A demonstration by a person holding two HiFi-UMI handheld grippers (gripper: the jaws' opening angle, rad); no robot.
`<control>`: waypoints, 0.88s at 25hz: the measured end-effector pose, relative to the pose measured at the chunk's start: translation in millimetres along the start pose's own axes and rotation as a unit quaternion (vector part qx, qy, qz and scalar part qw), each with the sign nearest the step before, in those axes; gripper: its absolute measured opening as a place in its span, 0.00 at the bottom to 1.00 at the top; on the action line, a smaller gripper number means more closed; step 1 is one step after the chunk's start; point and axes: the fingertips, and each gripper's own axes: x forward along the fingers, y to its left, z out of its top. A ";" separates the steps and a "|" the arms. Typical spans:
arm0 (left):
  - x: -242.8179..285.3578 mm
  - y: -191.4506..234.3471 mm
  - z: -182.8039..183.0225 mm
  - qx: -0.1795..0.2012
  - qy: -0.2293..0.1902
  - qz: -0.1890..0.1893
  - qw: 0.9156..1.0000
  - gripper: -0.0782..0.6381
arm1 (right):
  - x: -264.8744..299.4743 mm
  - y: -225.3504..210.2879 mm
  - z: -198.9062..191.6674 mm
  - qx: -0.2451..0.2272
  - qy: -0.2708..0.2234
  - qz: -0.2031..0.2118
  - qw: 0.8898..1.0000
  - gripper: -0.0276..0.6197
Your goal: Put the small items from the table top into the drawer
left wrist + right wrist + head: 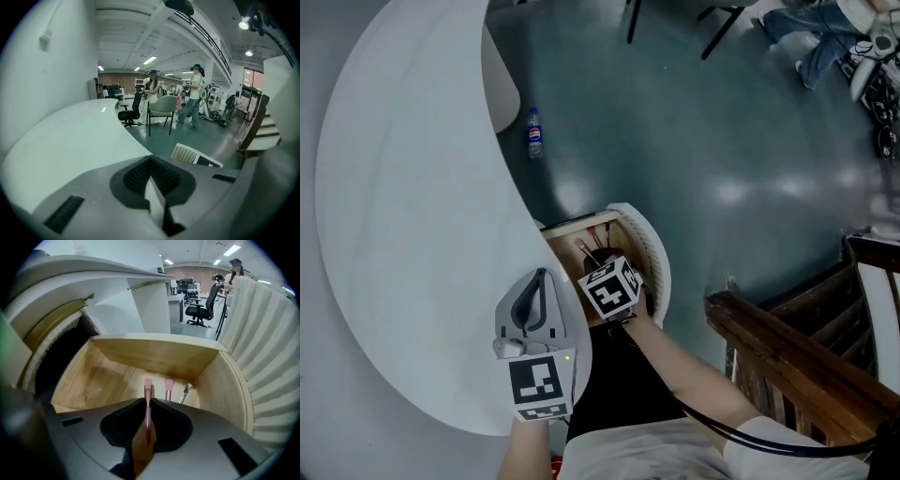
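White curved table top at the frame's left looks bare, the left gripper pinched together and empty, while at right the right gripper clamps a pink brush inside the wooden drawer near 1 other brush, its walls close around, so probably only the release remains.

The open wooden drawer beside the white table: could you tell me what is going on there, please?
A person works with a gripper in each hand. The right gripper is shut on a pink brush, pointing it down into the wooden drawer, where a second pink brush and a slim metal-tipped item already sit. The left gripper is shut, holding nothing, over the edge of the white table.
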 end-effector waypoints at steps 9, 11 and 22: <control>-1.3 -1.9 1.5 0.006 0.000 -0.005 1.000 0.14 | 9.3 -7.8 -7.6 0.009 0.011 -0.012 1.000 0.14; -1.1 -2.3 0.2 0.008 0.000 -0.005 1.000 0.14 | 11.4 -9.3 -8.8 0.013 0.012 -0.015 1.000 0.14; -0.9 -3.3 1.3 0.008 0.002 -0.014 1.000 0.14 | 17.9 -12.3 -10.3 0.014 0.025 -0.018 0.999 0.14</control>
